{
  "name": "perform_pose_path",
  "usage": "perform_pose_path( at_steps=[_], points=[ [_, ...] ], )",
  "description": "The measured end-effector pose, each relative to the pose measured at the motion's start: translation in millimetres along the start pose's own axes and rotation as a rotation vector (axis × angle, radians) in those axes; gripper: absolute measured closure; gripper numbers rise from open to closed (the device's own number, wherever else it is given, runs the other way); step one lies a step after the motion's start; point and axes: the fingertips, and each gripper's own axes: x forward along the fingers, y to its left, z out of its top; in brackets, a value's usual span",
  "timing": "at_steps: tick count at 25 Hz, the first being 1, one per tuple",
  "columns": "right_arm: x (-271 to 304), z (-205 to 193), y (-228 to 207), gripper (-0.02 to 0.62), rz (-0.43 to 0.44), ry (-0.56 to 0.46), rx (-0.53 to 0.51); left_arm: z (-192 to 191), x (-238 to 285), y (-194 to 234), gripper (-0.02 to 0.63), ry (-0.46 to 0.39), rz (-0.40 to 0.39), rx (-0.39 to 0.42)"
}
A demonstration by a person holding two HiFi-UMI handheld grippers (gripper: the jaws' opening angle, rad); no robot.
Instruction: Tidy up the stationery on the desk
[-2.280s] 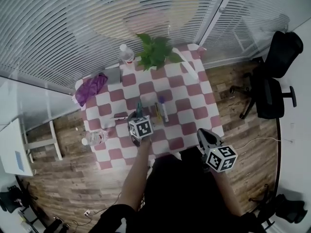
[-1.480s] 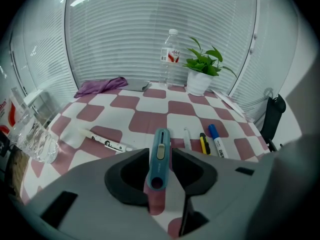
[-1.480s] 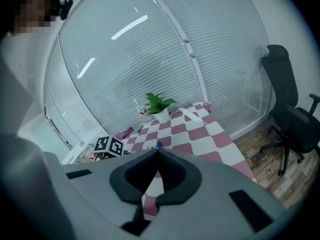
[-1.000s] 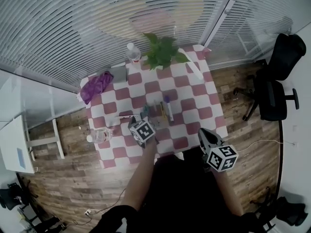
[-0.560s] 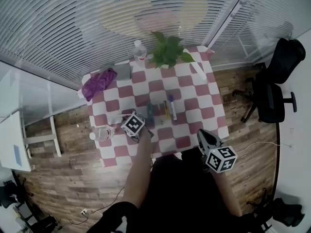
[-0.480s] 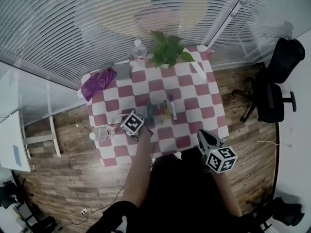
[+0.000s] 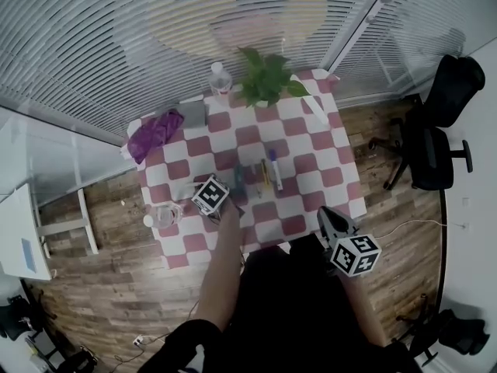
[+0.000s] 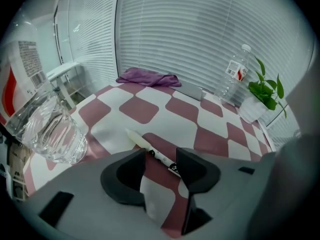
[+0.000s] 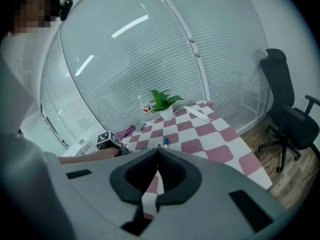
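A white pen with black print point(image 8: 150, 150) lies on the checkered tablecloth point(image 8: 165, 121). My left gripper point(image 8: 162, 156) is open low over it, one jaw on each side of the pen, neither touching it. In the head view the left gripper point(image 7: 208, 196) is at the table's front left. Several other pens point(image 7: 262, 173) lie in a row at mid-table, one with a blue cap point(image 9: 165, 143). My right gripper point(image 9: 158, 150) is shut on nothing and hangs off the front right edge point(image 7: 353, 253).
A clear glass bottle point(image 8: 45, 129) stands close on the left of the left gripper. Further back are a purple cloth point(image 8: 147, 77), a grey case point(image 8: 190, 90), a water bottle point(image 8: 235, 74) and a potted plant point(image 8: 262, 91). An office chair point(image 7: 435, 130) stands to the right.
My left gripper has moved left, away from the row of pens, to the white pen near the glass bottle. The right gripper has stayed where it was.
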Motion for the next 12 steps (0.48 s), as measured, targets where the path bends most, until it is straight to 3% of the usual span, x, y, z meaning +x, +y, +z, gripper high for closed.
perform_pose_path(
  at_steps=[4, 8, 10, 12],
  points=[
    [2.7, 0.0, 2.5, 0.574, 0.006, -0.002, 0.004, -10.5, 2.9, -8.3, 0.417, 0.051, -0.103, 0.012],
    [8.6, -3.6, 7.4, 0.575, 0.023, 0.007, 0.006, -13.8, 0.8, -6.9, 0.442, 0.067, -0.153, 0.112],
    [11.5, -4.8, 11.4, 0.574, 0.033, 0.011, 0.006, -16.8, 0.1, -8.2, 0.519, 0.077, -0.179, 0.165],
    [13.8, -5.2, 14.8, 0.575, 0.04, 0.012, 0.004, -18.8, -0.3, -10.5, 0.523, 0.079, -0.204, 0.216]
  ],
)
